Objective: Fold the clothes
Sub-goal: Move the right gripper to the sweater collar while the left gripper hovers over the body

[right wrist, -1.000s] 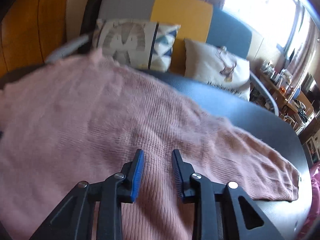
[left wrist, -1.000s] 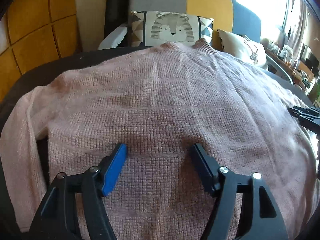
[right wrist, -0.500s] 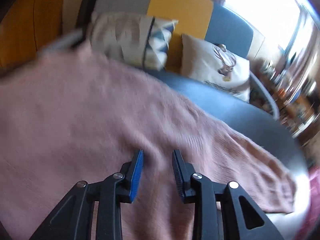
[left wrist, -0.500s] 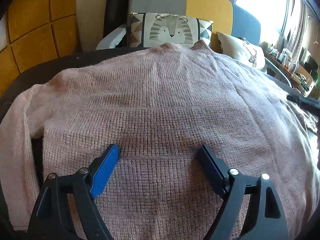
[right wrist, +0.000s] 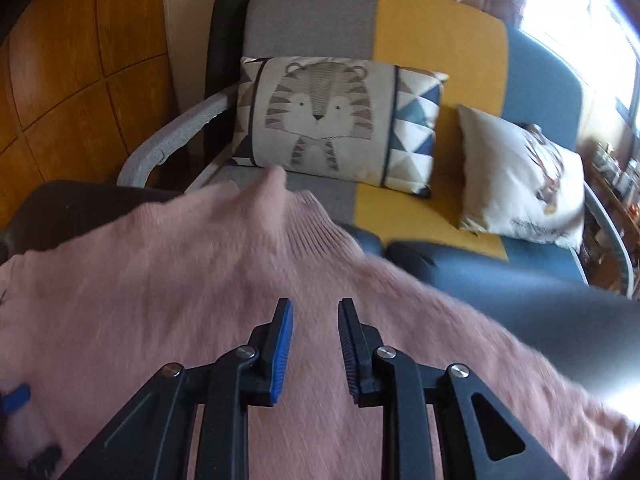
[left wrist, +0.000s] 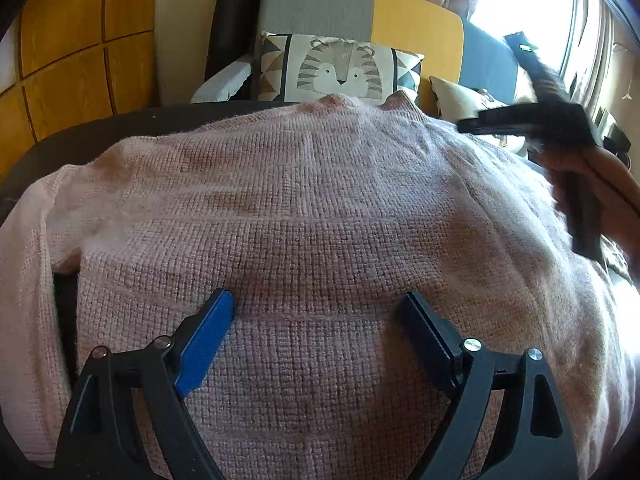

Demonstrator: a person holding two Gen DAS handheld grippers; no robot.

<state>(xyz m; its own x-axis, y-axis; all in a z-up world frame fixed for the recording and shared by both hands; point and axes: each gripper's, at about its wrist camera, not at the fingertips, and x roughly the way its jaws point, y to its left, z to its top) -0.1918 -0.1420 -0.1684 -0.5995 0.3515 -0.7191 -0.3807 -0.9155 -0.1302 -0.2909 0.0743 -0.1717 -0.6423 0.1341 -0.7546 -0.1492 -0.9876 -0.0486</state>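
Across the dark bench [left wrist: 80, 132] before the tiger cushion [left wrist: 340, 68], the pink sweater [left wrist: 320, 208] lies flat, no fold visible yet. Over its hem the left gripper [left wrist: 316, 320] is opening, empty; nearer the collar, the right gripper [right wrist: 315, 320] is closing, nothing pinched.

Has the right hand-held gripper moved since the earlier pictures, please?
Yes. The right hand-held gripper has swung toward the sweater's collar; the tiger cushion now sits straight ahead.

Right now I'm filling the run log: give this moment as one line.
sweater flat on table | left gripper opening, empty | right gripper closing, empty, over sweater | fold not begun
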